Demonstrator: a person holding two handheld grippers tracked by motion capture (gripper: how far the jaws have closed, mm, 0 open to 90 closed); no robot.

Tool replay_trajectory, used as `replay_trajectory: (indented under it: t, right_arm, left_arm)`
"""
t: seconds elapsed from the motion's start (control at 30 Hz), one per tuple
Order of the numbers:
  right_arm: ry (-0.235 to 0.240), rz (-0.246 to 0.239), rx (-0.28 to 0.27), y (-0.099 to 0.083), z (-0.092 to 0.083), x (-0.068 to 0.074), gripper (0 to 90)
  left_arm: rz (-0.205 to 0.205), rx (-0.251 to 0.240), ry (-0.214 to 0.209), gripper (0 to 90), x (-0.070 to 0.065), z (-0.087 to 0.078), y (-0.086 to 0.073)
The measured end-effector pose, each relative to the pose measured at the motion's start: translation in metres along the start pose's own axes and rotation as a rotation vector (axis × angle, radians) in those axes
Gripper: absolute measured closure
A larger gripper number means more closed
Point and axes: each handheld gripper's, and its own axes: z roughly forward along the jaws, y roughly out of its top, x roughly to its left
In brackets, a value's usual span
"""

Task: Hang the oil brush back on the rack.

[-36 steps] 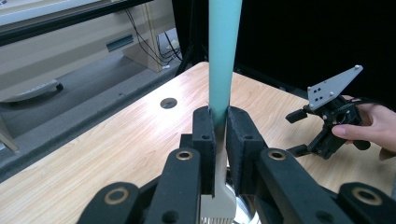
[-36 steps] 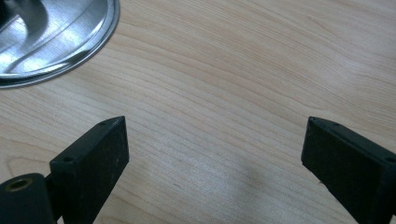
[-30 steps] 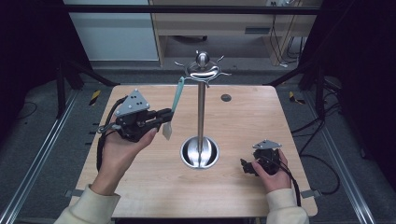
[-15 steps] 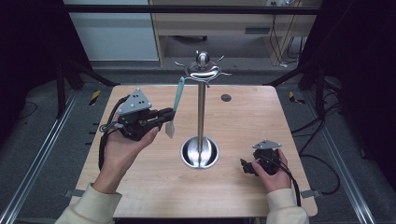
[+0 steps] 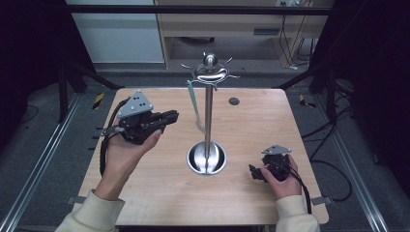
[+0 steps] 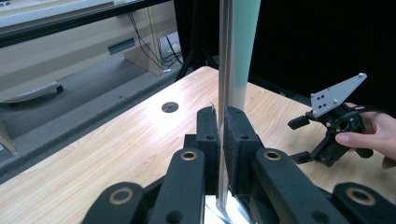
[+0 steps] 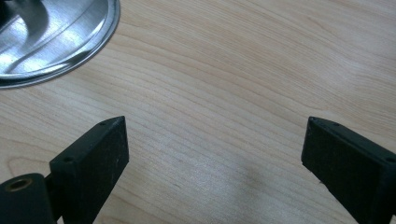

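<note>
- The left gripper (image 5: 170,116) is hovering at the middle left of the high view, fingers (image 6: 240,135) pressed nearly together and pinching nothing; they've just been closing a bit more.
- The teal spatula (image 5: 194,104) is hanging from the hook stand (image 5: 208,121) at the centre of the frame, just right of those fingers and apart from them.
- The right gripper (image 5: 255,172) is sitting low on the worktop (image 5: 159,193) at the lower right, fingers (image 7: 93,158) spread wide over bare wood, near the stand's round base (image 7: 51,37).

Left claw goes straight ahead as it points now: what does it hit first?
Likely the mint-green utensil hanging from the stand, or the pole beside it; depth unclear. The left claw just closed its jaws further, nothing between them.
</note>
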Motion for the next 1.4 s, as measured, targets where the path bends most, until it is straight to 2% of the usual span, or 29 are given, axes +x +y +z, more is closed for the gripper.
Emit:
replay_trajectory:
  t: [0.3,0.47,0.5,0.57,0.63,0.67,0.73,0.8,0.83,0.87,0.9,1.07,1.17,1.27,1.4]
  right_arm:
    - [0.0,-0.001,0.0,0.0,0.0,0.0,8.1]
    - [0.0,-0.001,0.0,0.0,0.0,0.0,8.1]
    - [-0.001,-0.002,0.001,0.0,0.0,0.0,8.1]
    - [-0.002,-0.003,0.001,0.0,0.0,0.0,8.1]
    - [-0.001,-0.002,0.0,0.0,0.0,0.0,8.1]
    - [-0.001,-0.002,0.0,0.0,0.0,0.0,8.1]
    - [-0.001,0.0,0.0,0.0,0.0,0.0,8.1]
    - [-0.001,-0.001,0.0,0.0,0.0,0.0,8.1]
    - [-0.001,-0.001,0.0,0.0,0.0,0.0,8.1]
    - [0.0,-0.002,-0.001,0.0,0.0,0.0,8.1]
    - [0.0,-0.001,-0.001,0.0,0.0,0.0,8.1]
    - [-0.001,-0.001,-0.001,0.0,0.0,0.0,8.1]
    - [0.001,0.002,-0.001,0.0,-0.001,0.0,8.1]
    - [0.0,0.003,0.0,0.0,0.0,0.001,8.1]
    - [-0.001,-0.001,-0.003,-0.001,-0.001,0.0,8.1]
  left_arm:
    - [0.022,-0.006,-0.002,79.0,-0.007,-0.007,0.0]
    - [0.031,-0.012,0.011,69.6,-0.012,-0.01,0.0]
    - [0.034,-0.012,0.01,64.3,-0.013,-0.01,-0.001]
    - [0.031,-0.011,0.008,62.3,-0.014,-0.01,-0.001]
    - [0.034,-0.01,0.022,54.5,-0.016,-0.009,-0.002]
    - [0.033,-0.006,0.028,46.0,-0.017,-0.008,-0.003]
    - [0.03,-0.007,0.025,42.5,-0.018,-0.008,-0.004]
    - [0.024,-0.007,0.02,30.4,-0.02,-0.007,-0.005]
    - [0.018,-0.005,0.019,30.4,-0.021,-0.007,-0.006]
    - [0.017,-0.002,0.019,24.1,-0.022,-0.007,-0.007]
    - [0.013,-0.005,0.017,22.1,-0.024,-0.007,-0.008]
    - [-0.001,-0.007,-0.014,15.9,-0.03,-0.008,-0.011]
    - [0.018,0.002,-0.021,11.7,-0.037,-0.009,-0.012]
    - [0.015,-0.004,-0.033,10.0,-0.044,-0.01,-0.013]
    - [0.037,0.01,-0.028,7.8,-0.053,-0.01,-0.014]
